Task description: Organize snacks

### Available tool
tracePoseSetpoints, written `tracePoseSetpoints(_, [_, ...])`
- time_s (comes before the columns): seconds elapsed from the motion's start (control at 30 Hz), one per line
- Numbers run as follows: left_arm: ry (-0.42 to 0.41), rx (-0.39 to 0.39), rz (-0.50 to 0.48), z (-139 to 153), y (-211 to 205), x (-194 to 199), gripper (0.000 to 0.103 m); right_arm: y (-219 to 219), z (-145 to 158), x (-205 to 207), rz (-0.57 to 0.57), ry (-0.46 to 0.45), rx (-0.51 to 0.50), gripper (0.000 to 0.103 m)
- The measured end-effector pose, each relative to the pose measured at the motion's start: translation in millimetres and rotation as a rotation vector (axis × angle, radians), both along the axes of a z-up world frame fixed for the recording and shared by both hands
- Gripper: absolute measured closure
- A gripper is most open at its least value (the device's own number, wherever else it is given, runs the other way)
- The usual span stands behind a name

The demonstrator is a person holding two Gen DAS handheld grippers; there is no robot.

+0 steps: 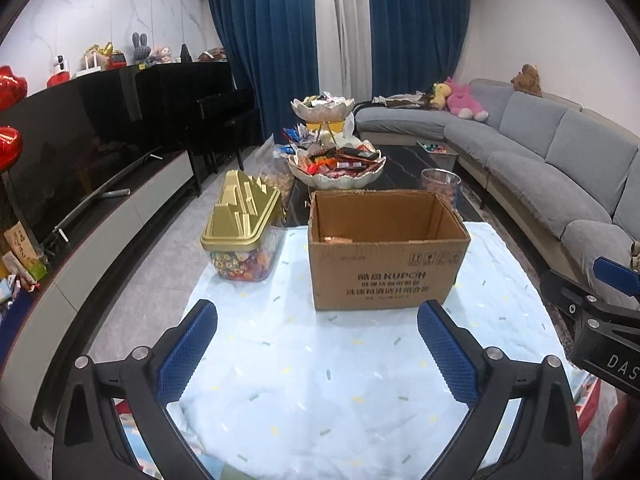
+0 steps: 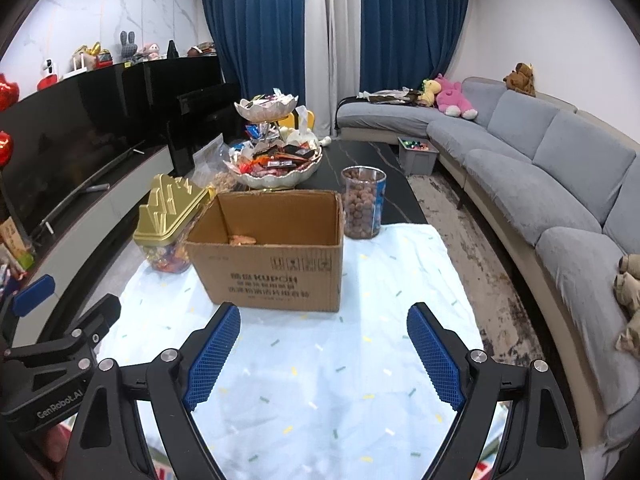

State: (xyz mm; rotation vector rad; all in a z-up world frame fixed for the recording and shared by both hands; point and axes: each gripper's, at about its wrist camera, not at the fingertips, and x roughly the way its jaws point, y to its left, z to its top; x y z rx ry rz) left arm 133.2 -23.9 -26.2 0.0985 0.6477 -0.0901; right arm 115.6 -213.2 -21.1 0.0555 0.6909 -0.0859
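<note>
While both my jaws hang open and empty, the cardboard box point(image 1: 384, 248) looks light, likely crushable, best clasped by opposite walls.

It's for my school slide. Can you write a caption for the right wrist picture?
Open right gripper hovers over a blue cloth, facing a cardboard box.

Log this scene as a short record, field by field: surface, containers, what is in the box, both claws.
surface: pale blue cloth over the table
box: open cardboard box, upright on the cloth
box contents: one orange packet, otherwise bare as far as shown
left of box: gold-lidded candy jar
behind the box, to its right: clear jar of brown balls
behind box: tiered snack bowl
left claw: open, holding nothing
right claw: open, holding nothing
</note>
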Motion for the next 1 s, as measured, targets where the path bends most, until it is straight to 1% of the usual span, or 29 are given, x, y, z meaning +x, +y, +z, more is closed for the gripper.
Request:
tracePoseSetpoints(0.4, [0.043, 0.005, -0.001, -2.8, 7.1, -40.8, 0.0, 4.5, 4.3, -42.2, -0.009, 0.032, -0.006, 0.017])
tracePoseSetpoints(0.53, [0.049, 0.001, 0.018, -1.8, 12.7, -55.7, 0.0, 2.6, 1.5, -56.8, -0.014, 0.054, 0.018, 0.017])
tracePoseSetpoints(0.67, [0.05, 0.008, 0.036, -3.3, 17.6, -69.0, 0.0, 1.1, -1.7, -68.8, -0.018, 0.078, 0.019, 0.017])
tracePoseSetpoints(0.77, [0.056, 0.014, 0.046, -4.3, 20.6, -76.0, 0.0, 0.1, -0.9, -74.0, -0.026, 0.082, 0.016, 0.017])
tracePoseSetpoints(1.0, [0.046, 0.016, 0.049, -1.3, 21.2, -78.0, 0.0, -1.0, 4.3, -78.4, -0.035, 0.063, 0.013, 0.017])
